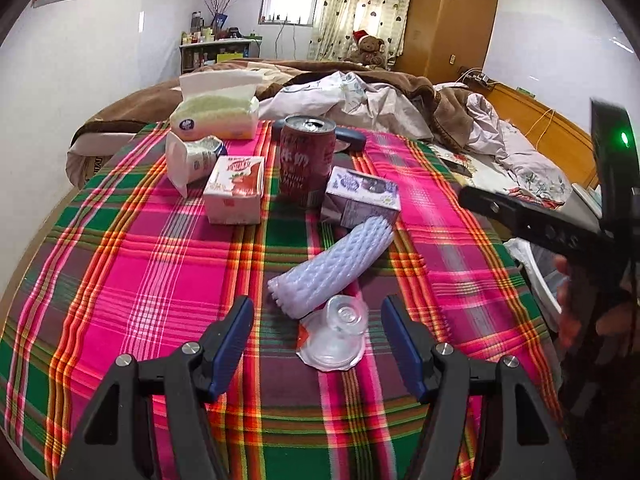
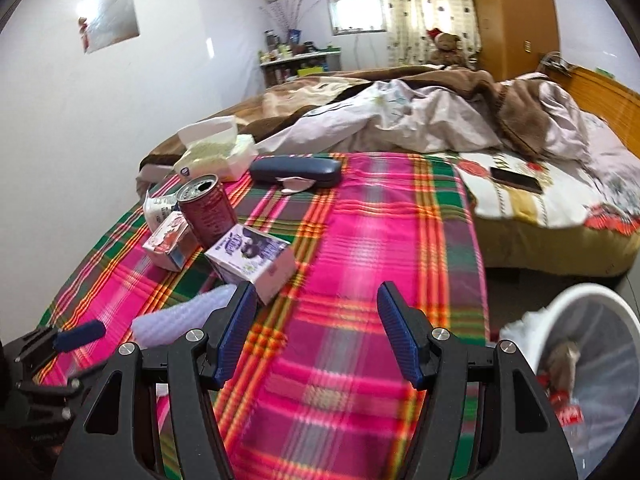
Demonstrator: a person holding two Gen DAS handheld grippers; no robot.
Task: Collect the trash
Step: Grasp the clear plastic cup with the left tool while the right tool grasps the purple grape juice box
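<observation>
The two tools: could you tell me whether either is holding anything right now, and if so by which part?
Nothing is held. The left tool stands open above the clear plastic cup; the right tool is open over the plaid cloth.

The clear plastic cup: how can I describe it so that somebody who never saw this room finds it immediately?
Look at the plaid tablecloth, at the edge nearest the left gripper. Just before its open jaws, the clear plastic cup lies tipped over beside a white foam net sleeve. It is the only transparent item there.
</observation>
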